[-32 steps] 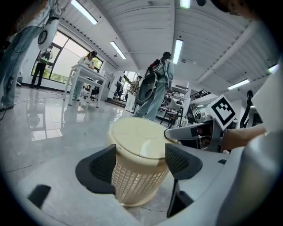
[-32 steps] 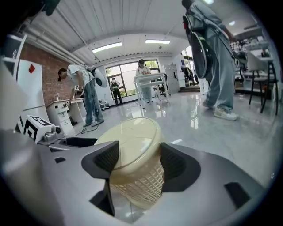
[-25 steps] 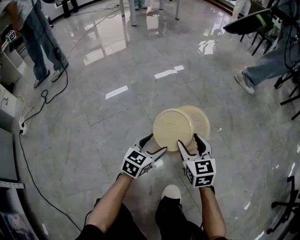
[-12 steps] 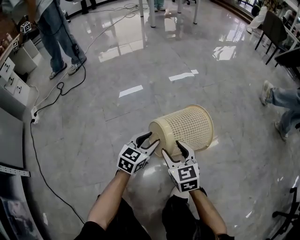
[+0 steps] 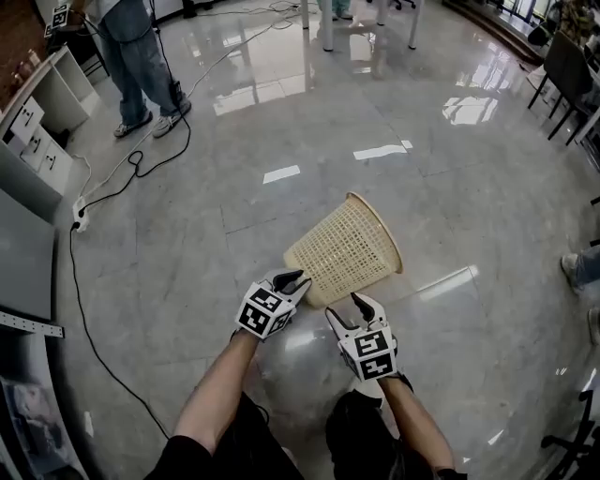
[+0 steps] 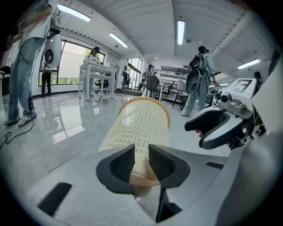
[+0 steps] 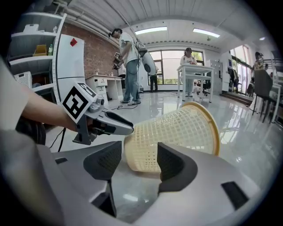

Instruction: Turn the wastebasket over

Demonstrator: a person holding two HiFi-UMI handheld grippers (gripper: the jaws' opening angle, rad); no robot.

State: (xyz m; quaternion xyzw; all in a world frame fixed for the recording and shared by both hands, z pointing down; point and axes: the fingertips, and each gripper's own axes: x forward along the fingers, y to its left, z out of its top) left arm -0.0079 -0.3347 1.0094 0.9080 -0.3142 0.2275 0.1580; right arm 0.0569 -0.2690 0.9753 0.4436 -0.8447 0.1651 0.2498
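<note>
Left gripper has just been closing and nips the base edge of the basket, which lies on its side just ahead, rim away. Right gripper gapes empty beside the base. Next, probably: lift and tip it rim-down. Beyond are glossy floor, tables and people.

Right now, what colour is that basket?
Pale cream basket, walls a square lattice; clearest in the right gripper view.
</note>
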